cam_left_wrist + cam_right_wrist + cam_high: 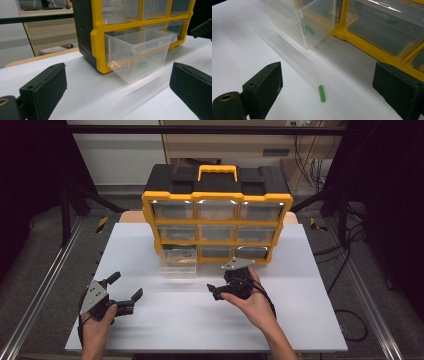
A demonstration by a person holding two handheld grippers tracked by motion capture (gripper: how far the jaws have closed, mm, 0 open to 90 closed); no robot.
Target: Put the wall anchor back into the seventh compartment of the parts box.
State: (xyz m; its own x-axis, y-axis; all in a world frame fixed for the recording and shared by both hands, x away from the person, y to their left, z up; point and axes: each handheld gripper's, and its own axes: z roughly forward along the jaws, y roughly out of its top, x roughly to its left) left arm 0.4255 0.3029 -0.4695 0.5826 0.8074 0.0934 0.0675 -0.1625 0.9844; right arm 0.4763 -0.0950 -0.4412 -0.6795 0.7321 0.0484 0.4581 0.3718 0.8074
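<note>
Yellow and black, one parts cabinet (pixel 216 215) stands at the back of the white table (pixel 280 315) with nine clear drawers. One drawer (pixel 140 53), bottom left, is pulled out, with green pieces inside. One green piece (pixel 321 93) lies loose on the table before the right gripper (pixel 327 92), whose jaws are apart. The left gripper (pixel 125 292) also gapes, holding nothing, facing that drawer.

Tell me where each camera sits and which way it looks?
High view: above the person's side, looking down on table, organizer, both hands and grippers.
Left gripper view: on the left gripper, facing the pulled-out drawer.
Right gripper view: on the right gripper, facing a green piece.
All share the drawer.
</note>
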